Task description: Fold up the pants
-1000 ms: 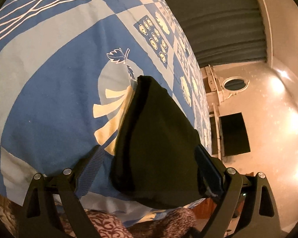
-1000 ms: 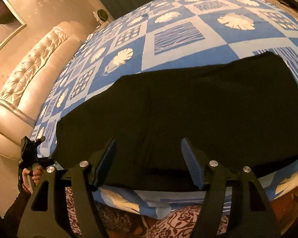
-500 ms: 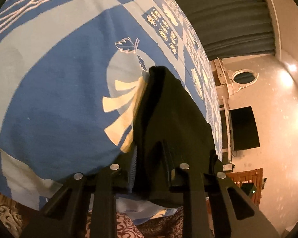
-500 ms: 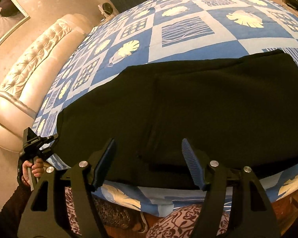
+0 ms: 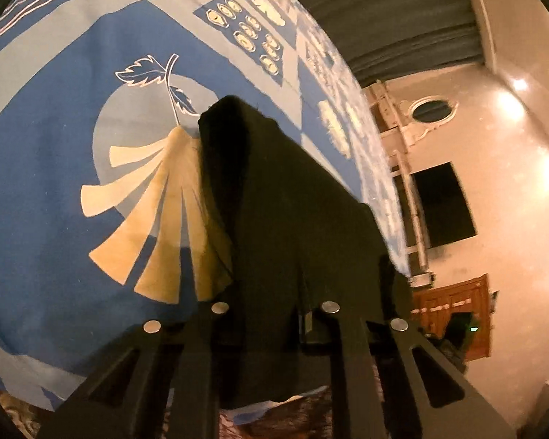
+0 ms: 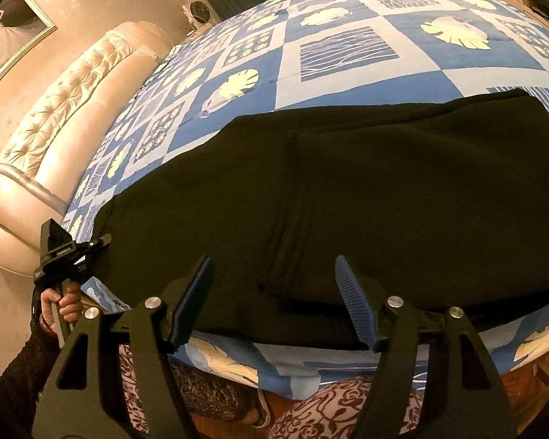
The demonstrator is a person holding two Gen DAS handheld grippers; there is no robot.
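Pants (image 6: 366,190), black, lay flat across the blue patterned bedspread (image 6: 347,55) along the near edge of the bed, long axis running left to right. Left gripper (image 5: 271,314) was clamped narrow on the left end of the garment, cloth bunched between its jaws. Right gripper (image 6: 272,303) hovered wide and empty just above the near hem at mid-length, cloth directly ahead of its fingers. Judged next: the right one is placed to pinch there. Containers: none in view.
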